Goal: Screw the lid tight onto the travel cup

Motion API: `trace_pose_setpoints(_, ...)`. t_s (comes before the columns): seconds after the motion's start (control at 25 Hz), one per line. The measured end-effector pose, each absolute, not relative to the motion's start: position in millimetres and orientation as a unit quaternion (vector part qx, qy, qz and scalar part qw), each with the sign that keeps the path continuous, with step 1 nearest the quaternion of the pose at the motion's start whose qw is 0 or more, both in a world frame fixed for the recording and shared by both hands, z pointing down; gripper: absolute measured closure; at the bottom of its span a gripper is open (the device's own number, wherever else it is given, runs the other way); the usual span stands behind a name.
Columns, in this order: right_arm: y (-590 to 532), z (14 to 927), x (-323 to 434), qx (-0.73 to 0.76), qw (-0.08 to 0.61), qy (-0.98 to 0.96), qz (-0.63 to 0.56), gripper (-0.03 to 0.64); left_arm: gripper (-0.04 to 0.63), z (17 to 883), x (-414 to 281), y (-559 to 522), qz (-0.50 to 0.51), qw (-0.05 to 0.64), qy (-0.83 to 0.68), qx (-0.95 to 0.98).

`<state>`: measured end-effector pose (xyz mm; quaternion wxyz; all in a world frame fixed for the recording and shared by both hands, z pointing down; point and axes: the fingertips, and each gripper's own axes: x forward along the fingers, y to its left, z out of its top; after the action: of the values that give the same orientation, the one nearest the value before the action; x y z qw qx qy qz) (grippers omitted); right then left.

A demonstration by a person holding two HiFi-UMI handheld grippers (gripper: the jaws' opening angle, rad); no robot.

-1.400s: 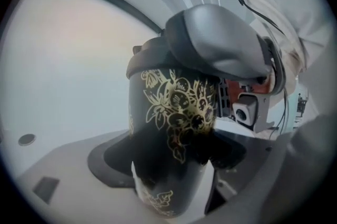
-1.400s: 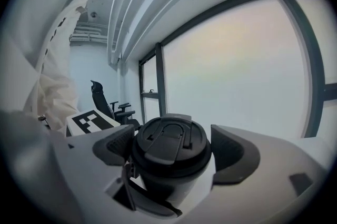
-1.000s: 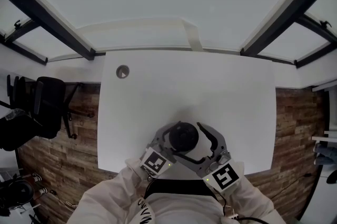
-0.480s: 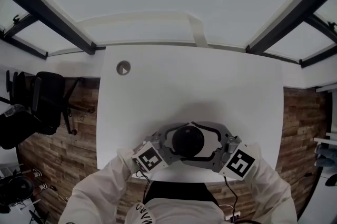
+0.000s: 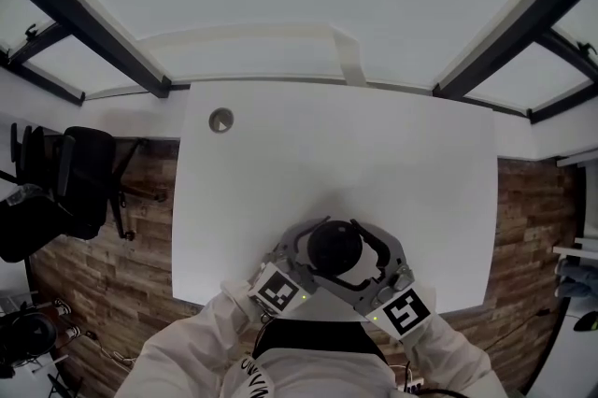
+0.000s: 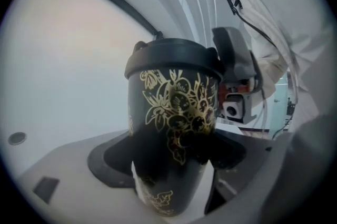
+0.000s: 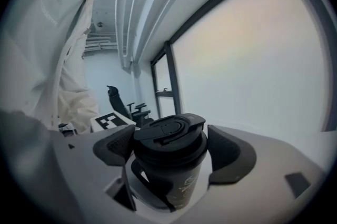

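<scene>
Setup: white table (image 5: pixel 392 163) over wood-pattern floor (image 5: pixel 112 275), black office chair (image 5: pixel 79 181) off the left side. Table bare except for a small round grommet (image 5: pixel 220 120) near the far-left corner.

The travel cup (image 6: pixel 174 133) stood upright at the near edge of the table, directly below the person, between both tools. Dark body with gold floral print; the black lid (image 7: pixel 168 136) was seated on top and looked level.

Left gripper (image 6: pixel 171 160): jaws closed on the lower cup wall, one pad on each side. Right gripper (image 7: pixel 171 149): jaws closed across the lid rim, the left pad plainly in contact and the right pad at the rim.

Handling, judged: a rigid shell, so a firm clamp should not deform it. The wall looked glossy and tapered downward, so it would likely slip or spin under torque. Best hold was low on the body to resist twist and on the lid's outer rim, not its flip tab (image 7: pixel 176 125). Fill level, hence weight, could not be told.
</scene>
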<state>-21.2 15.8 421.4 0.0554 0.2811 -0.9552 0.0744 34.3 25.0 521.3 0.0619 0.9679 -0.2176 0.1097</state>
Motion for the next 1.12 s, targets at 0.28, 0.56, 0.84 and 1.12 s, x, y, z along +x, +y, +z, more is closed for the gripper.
trace_pose_setpoints(0.28, 24, 435, -4, 0.445, 0.071, -0.885, 0.115, 0.186, 0.19, 518, 37, 25, 0.104, 0.053, -0.304, 0.945)
trace_pose_setpoints(0.56, 25, 417, -5, 0.38, 0.054, -0.918, 0.095, 0.186, 0.19, 522, 37, 26, 0.1, 0.058, -0.249, 0.962)
trace_pose_setpoints(0.84, 27, 421, -4, 0.211, 0.075, -0.968, 0.114, 0.184, 0.19, 518, 35, 28, 0.107, 0.079, -0.163, 0.978)
trace_pose_setpoints(1.12, 30, 450, -9, 0.051, 0.172, -0.979, 0.096, 0.186, 0.19, 521, 42, 33, 0.12, 0.068, -0.072, 0.988)
